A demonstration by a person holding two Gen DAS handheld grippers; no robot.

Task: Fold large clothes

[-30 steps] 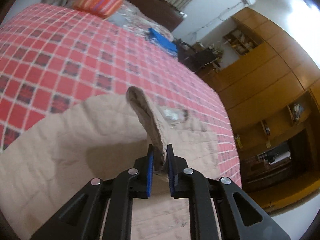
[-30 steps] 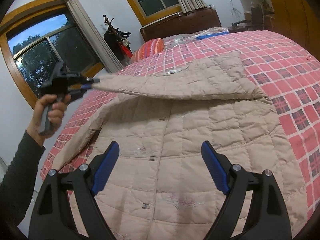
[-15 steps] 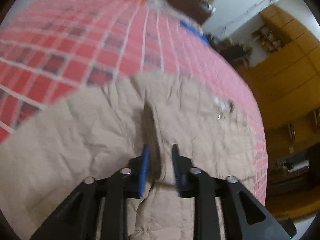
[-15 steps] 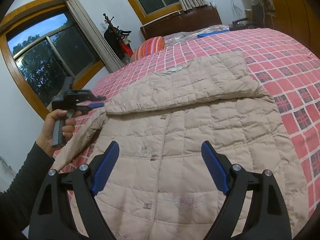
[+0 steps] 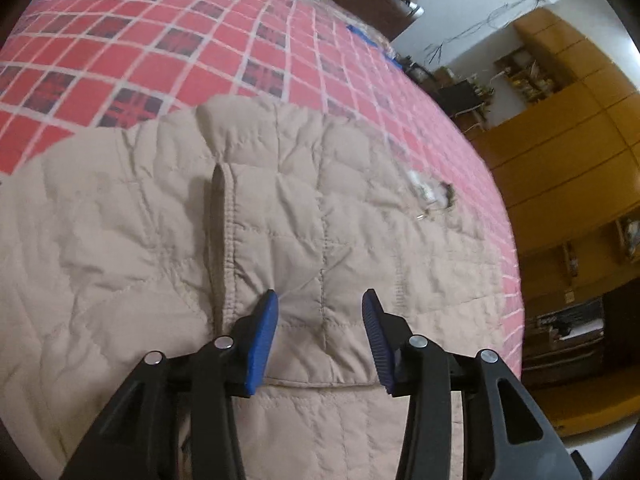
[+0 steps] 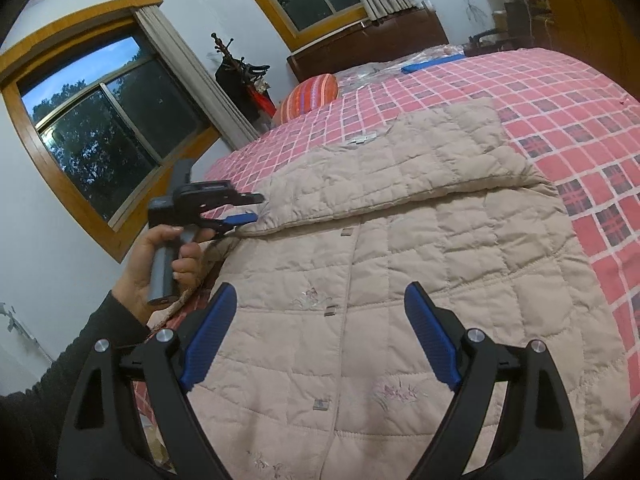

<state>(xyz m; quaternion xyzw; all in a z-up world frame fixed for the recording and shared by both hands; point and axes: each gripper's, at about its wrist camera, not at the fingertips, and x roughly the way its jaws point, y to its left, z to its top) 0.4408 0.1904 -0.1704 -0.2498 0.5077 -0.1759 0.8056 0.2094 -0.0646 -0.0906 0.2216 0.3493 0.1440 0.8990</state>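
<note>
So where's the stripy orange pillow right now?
In the right wrist view, the striped pillow sits at the far end of the bed, beyond the beige jacket and in front of the coat stand between the windows.

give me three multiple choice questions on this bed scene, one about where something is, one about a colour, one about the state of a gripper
1. Where does the striped pillow lie?
A. on the beige jacket
B. at the far end of the bed, beyond the jacket
C. on the floor

2. What colour are the pads on the gripper fingers?
A. blue
B. yellow
C. white

3. How is the left gripper?
A. shut on the sleeve
B. shut on the pillow
C. open, with nothing between its fingers

Answers:
1 B: the pillow sits by the headboard, past the jacket spread on the checked bedspread.
2 A: both grippers show blue ribbed pads.
3 C: the left wrist view shows its fingers spread apart over the folded sleeve, which lies flat on the jacket. The right gripper is open too.
</note>
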